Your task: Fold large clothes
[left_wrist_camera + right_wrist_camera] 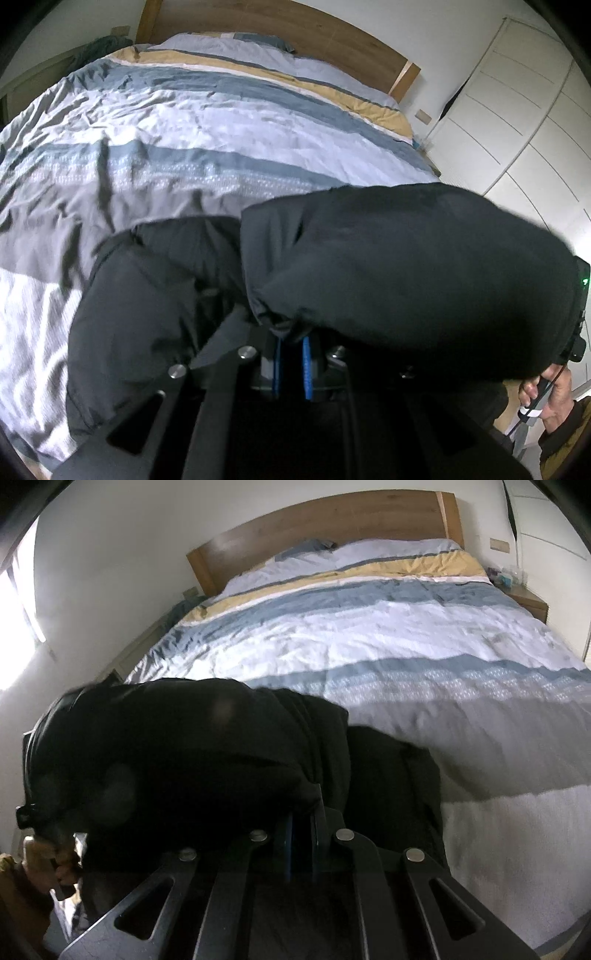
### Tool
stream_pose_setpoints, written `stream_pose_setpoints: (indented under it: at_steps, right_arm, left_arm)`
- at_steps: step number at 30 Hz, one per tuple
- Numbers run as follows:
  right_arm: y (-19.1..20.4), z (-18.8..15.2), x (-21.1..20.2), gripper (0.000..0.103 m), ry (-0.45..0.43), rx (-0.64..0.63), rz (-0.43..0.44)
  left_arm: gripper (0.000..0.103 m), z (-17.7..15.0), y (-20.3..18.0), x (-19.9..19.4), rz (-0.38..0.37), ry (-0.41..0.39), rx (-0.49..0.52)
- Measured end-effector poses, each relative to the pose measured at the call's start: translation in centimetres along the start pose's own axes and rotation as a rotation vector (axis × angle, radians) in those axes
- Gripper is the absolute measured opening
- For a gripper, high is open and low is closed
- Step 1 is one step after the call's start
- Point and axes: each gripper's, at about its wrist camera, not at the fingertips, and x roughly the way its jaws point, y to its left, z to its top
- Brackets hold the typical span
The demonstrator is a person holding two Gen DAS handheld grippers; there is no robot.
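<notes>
- The garment [388, 266], large, black and limp, hangs bunched between the two claws at the foot of the bed [207, 147], with one fold draped down onto the duvet [406, 657] on the near side.
- The left claw [291, 354] is clamped on a pinch of the garment's edge; the blue pads [306, 365] sit nearly together with cloth gathered just above them.
- The right claw [301, 834] is likewise closed on a gathered edge of the garment [192, 746], its pads almost touching.
- The step in hand looks like carrying the garment over the bed to spread it flat. Both grips are thin pinches of bunched cloth, so keeping them firm matters; a slack pinch could let a corner slip.
- To do it well, I would draw the claws apart until the held edge is taut, then lower the far hem onto the duvet first and lay the rest back toward the foot, so no fold is trapped beneath.
- Keep both claws level with each other, or the garment will land skewed.
- The duvet is wrinkled and soft, so dragging may ruck it; lifting clear and setting down seems safer.
- A hand [550, 398] holds the other claw's grip near the foot of the bed; the headboard [332, 524] stands well away at the far end.
</notes>
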Motion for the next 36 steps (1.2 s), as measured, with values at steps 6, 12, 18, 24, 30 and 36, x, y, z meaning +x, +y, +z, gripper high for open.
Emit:
stream_pose_setpoints:
  at_steps: [6, 12, 18, 24, 30, 36]
  right_arm:
    - [-0.5, -2.3, 0.7, 0.007, 0.003, -0.017, -0.016]
    - [-0.9, -3.8, 1.8, 0.007, 0.003, -0.032, -0.024]
    - [-0.7, -4.5, 2.1, 0.013, -0.006, -0.051, -0.049]
    - [-0.6, -4.6, 1.0, 0.047, -0.018, -0.064, -0.067]
    - [-0.8, -5.1, -1.1, 0.054, -0.007, -0.079, -0.044]
    - [-0.2, -5.0, -5.0, 0.059, -0.002, -0.128, -0.038]
  left_arm:
    - [0.008, -1.8, 0.5, 0.8, 0.012, -0.001, 0.017]
    - [0.007, -3.4, 1.3, 2.3, 0.048, 0.024, 0.010]
    - [0.009, -3.7, 1.5, 2.4, 0.061, 0.032, -0.007]
    - [0.009, -3.7, 0.9, 1.1, 0.085, 0.014, -0.011]
    - [0.009, -3.8, 0.1, -1.8, 0.109, -0.008, -0.001]
    - [0.010, -3.1, -0.8, -6.6, 0.113, -0.038, 0.009]
